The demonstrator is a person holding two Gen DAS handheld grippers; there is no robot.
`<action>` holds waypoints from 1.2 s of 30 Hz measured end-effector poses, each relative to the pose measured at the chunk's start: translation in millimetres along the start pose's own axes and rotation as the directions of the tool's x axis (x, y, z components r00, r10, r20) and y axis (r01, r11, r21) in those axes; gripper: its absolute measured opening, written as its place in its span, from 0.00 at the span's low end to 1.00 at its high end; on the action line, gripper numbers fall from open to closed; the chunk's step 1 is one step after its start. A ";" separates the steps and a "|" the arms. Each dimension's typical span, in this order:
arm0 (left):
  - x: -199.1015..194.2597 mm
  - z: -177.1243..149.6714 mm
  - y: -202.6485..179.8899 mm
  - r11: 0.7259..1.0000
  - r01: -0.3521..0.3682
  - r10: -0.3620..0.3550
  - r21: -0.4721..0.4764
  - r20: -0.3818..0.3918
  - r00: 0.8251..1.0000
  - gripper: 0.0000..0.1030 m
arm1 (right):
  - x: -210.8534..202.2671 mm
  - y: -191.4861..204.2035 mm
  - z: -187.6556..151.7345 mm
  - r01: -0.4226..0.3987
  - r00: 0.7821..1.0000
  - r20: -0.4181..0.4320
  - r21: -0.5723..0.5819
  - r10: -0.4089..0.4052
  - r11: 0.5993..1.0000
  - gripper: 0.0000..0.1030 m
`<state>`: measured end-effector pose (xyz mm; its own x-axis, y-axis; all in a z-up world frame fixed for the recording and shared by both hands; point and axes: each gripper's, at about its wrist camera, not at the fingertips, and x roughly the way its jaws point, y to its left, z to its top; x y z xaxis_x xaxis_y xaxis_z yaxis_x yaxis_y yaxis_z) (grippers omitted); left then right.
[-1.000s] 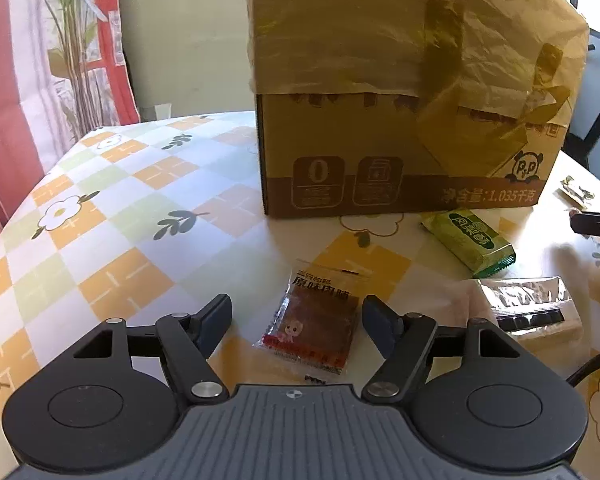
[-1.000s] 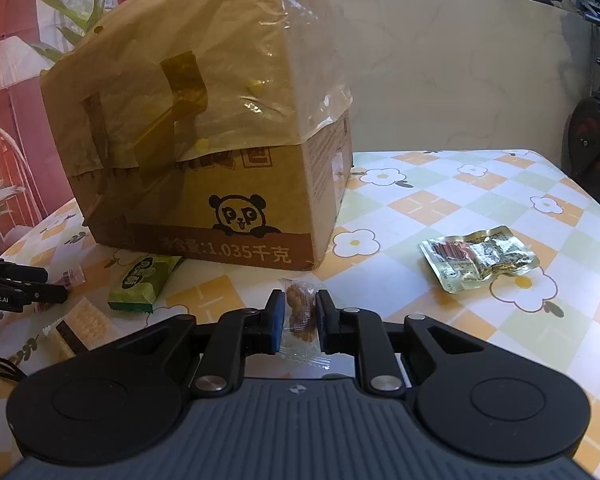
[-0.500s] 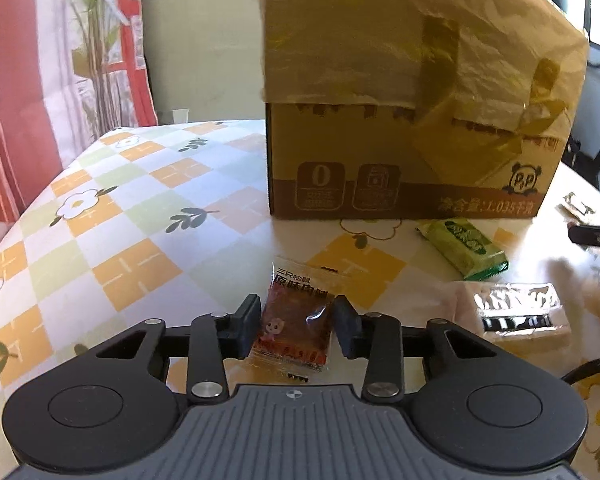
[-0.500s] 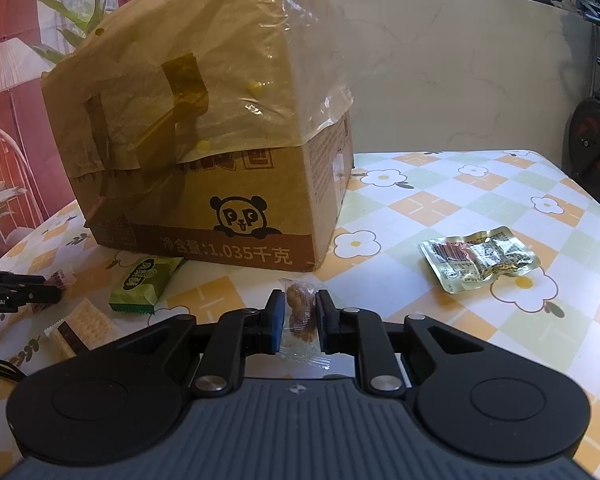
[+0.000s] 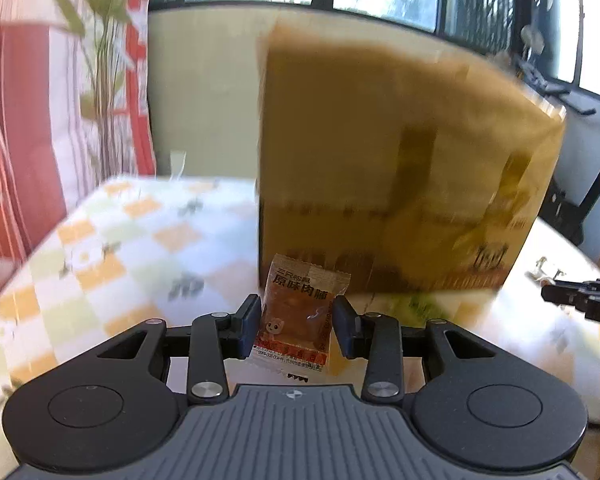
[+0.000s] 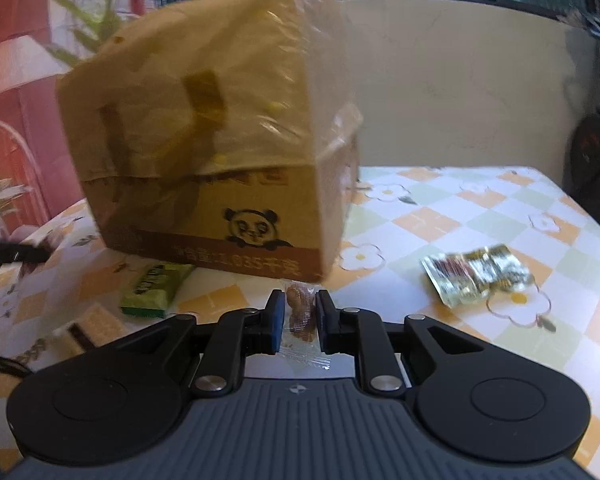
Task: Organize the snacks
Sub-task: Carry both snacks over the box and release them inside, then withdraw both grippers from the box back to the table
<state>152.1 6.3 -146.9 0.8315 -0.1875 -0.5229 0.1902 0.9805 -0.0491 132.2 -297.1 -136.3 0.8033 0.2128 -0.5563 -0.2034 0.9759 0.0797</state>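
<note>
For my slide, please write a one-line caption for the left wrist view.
Left gripper shut on a brown jerky packet, in front of the bag-covered cardboard box.

The brown snack packet [image 5: 300,316] reads "原味肉脯"; the cardboard box [image 6: 220,184] shows a panda logo and "1.035千克".

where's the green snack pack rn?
Right wrist view, lower left: the green pack lies flat on the table, just in front of the cardboard box, with a cracker pack nearer the camera.
</note>
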 end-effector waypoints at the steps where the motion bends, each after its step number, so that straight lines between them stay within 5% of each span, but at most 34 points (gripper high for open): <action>1: -4.9 7.8 -2.0 1.000 0.006 -0.006 0.005 0.023 1.000 0.40 | -6.2 3.2 6.4 -0.008 1.000 0.020 -0.011 0.008 1.000 0.17; 9: -33.7 87.7 -26.1 0.995 0.069 -0.083 0.065 0.231 0.970 0.40 | -50.5 25.1 103.1 -0.110 0.956 0.261 -0.114 0.137 0.987 0.17; 13: -17.2 129.8 -35.3 0.994 0.100 -0.109 0.046 0.277 0.955 0.40 | -35.5 35.5 153.3 -0.145 0.935 0.303 -0.146 0.184 0.979 0.17; 17: 15.6 166.2 -43.8 0.992 0.125 -0.128 0.028 0.258 0.958 0.41 | 6.5 42.7 189.4 -0.168 0.944 0.274 -0.089 0.186 0.982 0.17; 23: 66.5 195.6 -55.5 0.996 0.081 -0.087 0.039 0.175 0.981 0.42 | 59.4 42.0 204.4 -0.146 0.975 0.169 0.016 0.142 0.989 0.18; 26: 76.8 198.0 -58.4 0.998 0.049 -0.054 0.034 0.143 0.988 0.56 | 66.8 39.1 203.5 -0.138 0.982 0.131 0.021 0.134 0.990 0.27; 28: 74.6 196.2 -55.2 0.999 0.039 -0.044 0.034 0.158 0.986 0.63 | 59.2 37.1 200.4 -0.144 0.980 0.139 0.000 0.143 0.990 0.43; 36: 33.6 180.7 -46.9 0.999 -0.003 -0.005 0.050 0.167 0.986 0.67 | 14.7 16.4 185.7 -0.105 0.973 0.202 -0.058 0.114 0.993 0.46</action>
<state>265.5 -56.7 -8.4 0.9058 -0.1997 -0.3736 0.2135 0.9769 -0.0046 244.7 -268.8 10.5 0.8712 0.3286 -0.3647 -0.3187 0.9437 0.0890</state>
